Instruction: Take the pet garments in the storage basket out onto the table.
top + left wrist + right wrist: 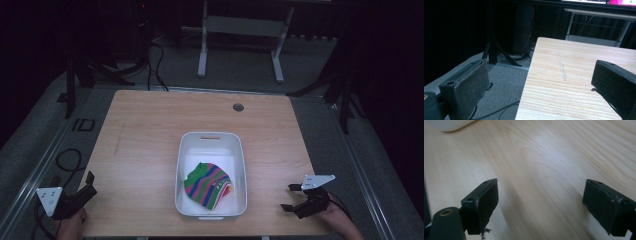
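Observation:
A white plastic bin stands near the middle of the wooden table. A folded cloth with green, pink, blue and red stripes lies in its near half. My left gripper rests at the table's front left corner, open and holding nothing; its jaws straddle the table's left edge. To the right of the bin, my right gripper hovers low over the bare wood near the front edge, jaws wide open and holding nothing. The bin's corner peeks in at the top left of the right gripper view.
A round cable hole sits in the tabletop at the back. Beyond the table stand a white desk frame and black tripod legs. Cables lie on the grey floor left of the table.

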`<state>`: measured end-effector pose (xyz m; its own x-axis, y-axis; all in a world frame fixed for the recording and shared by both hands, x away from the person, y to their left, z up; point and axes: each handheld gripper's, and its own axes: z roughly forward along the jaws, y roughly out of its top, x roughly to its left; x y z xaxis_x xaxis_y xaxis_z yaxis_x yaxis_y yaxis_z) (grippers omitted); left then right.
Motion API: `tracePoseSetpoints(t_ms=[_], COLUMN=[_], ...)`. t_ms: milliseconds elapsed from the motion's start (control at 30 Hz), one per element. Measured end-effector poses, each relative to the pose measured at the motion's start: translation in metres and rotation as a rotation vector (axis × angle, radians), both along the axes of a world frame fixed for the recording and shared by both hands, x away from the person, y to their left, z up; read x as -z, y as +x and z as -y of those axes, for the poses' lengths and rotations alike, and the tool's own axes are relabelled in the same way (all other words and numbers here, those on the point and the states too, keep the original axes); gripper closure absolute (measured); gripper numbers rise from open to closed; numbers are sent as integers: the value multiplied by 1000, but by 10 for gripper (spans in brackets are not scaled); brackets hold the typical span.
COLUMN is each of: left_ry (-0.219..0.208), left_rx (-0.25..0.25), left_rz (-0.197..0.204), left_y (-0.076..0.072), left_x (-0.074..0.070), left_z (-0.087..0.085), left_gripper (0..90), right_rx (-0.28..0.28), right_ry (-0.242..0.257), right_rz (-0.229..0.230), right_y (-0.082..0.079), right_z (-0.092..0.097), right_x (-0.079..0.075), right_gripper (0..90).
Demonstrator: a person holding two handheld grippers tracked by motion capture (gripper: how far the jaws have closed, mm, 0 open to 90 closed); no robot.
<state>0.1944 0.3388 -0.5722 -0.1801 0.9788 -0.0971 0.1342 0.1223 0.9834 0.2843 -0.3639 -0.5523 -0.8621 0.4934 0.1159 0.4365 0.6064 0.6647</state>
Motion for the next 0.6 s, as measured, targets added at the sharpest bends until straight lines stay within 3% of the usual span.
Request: tracePoseSetpoints(t_ms=[367,600], left_ry=[1,-1], left_rx=[2,5], left_rz=[0,-2], left_y=[0,0], left_x=[0,0], left_z=[0,0], left_gripper=[18,18], right_rx=[-151,-171], right_ry=[7,35], right_rz=[10,23], right_y=[2,3], right_z=[-38,-50], right_x=[-20,-42], right_gripper=[135,139])
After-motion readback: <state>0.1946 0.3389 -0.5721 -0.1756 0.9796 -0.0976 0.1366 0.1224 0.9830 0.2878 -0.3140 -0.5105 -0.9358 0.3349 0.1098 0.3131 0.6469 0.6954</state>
